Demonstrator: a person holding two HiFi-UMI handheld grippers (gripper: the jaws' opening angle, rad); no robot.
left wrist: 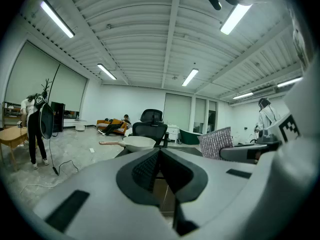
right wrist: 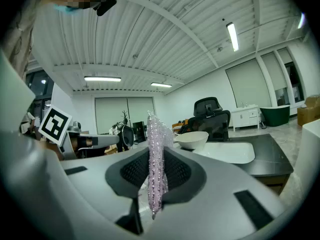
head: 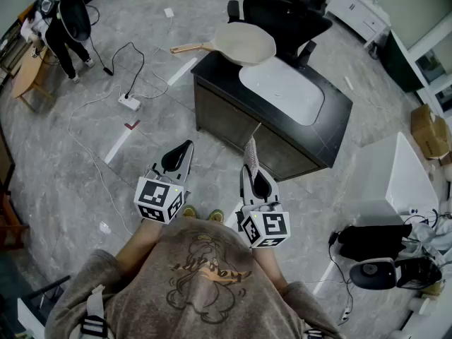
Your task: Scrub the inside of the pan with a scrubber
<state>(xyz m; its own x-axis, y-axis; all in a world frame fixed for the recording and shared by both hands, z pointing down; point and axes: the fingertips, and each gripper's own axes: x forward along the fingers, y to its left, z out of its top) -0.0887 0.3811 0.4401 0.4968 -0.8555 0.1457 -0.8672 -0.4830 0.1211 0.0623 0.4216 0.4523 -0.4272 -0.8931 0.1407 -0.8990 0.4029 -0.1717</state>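
Note:
A cream pan [head: 244, 42] with a wooden handle rests at the far left corner of a black counter [head: 332, 129], its handle sticking out to the left. The same pan [left wrist: 137, 142] shows in the left gripper view and, small, as the pan [right wrist: 192, 139] in the right gripper view. My right gripper [head: 251, 167] is shut on a pink sparkly scrubber [head: 250, 153], held upright; the scrubber [right wrist: 157, 164] stands pinched between the pads. My left gripper [head: 185, 147] is shut with nothing in it. Both hang in front of the counter, well short of the pan.
A white sink basin [head: 282, 90] is set into the counter top. A black office chair [head: 286, 9] stands behind it. A person [head: 63, 27] stands at a wooden table far left. Cables and a power strip [head: 129, 103] lie on the floor; white furniture [head: 392, 179] stands at right.

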